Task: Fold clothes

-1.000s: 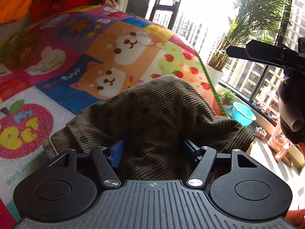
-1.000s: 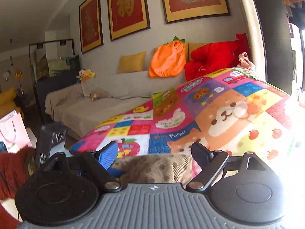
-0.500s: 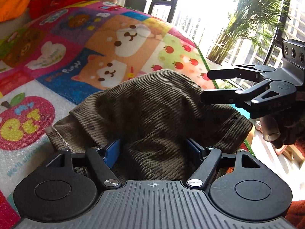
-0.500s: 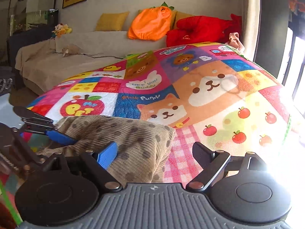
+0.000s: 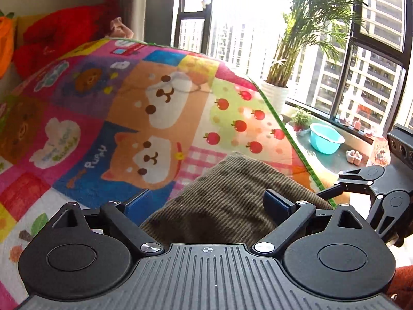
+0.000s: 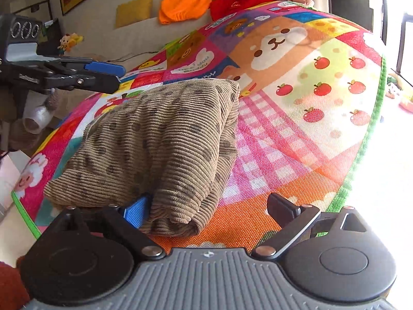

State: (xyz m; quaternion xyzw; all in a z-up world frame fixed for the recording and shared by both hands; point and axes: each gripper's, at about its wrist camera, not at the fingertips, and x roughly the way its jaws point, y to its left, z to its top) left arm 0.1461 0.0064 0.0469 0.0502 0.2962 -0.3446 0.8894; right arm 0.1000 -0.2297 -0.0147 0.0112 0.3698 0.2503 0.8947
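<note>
Step in hand, by the look of it: release after a fold. Play mat (image 6: 296,134) spread wide, cartoon dogs and apples printed across it. Folded brown corduroy garment (image 6: 160,142) lay on the mat's near part, close to the green-trimmed near edge. Left gripper (image 5: 206,204) hung over the garment's near left end, jaws opening and already wide, cloth under the gap, no pad pressing. Right gripper (image 6: 209,211) sat low at the near right corner, jaws opening too, left pad just beside the fold, nothing clamped. Next move probably called for regrasping an end for another fold, or setting the bundle aside. Legible writing on the mat: "Puppy" (image 5: 96,157); other captions too blurred.
</note>
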